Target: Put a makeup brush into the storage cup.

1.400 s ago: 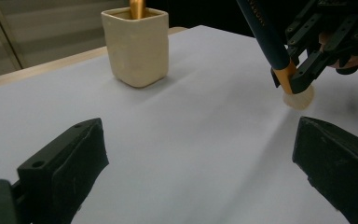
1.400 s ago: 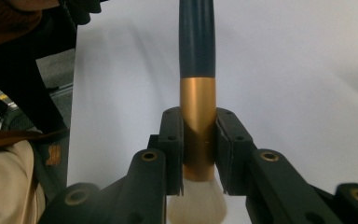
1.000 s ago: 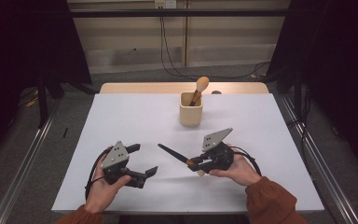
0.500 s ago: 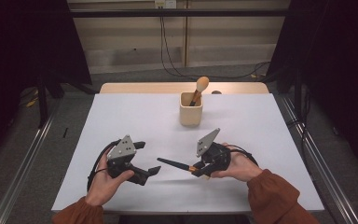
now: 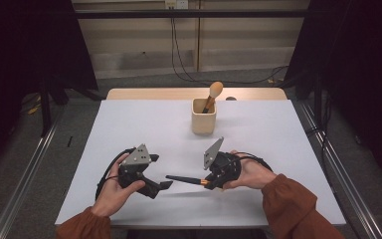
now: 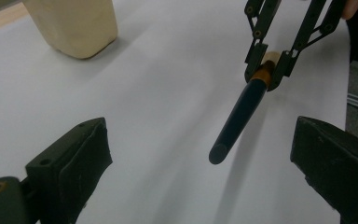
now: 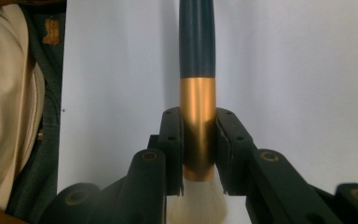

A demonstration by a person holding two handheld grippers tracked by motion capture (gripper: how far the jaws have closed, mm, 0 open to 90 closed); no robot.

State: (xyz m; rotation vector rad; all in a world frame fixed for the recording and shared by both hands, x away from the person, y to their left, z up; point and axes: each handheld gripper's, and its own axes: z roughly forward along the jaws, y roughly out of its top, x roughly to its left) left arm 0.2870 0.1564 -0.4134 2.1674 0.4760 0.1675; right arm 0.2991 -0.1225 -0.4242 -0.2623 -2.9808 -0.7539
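White table [image 5: 129, 129] — grey floor [image 5: 25, 164], dark curtains [image 5: 25, 45] around

two brushes [image 5: 185, 179], one cup [image 5: 203, 121], two claws [image 5: 163, 185]

Dark-handled, gold-ferruled makeup brush [image 5: 185, 179] lies level above the table.

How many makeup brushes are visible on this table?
2: one brush stands in the beige cup; one dark brush is clamped in the right tool.
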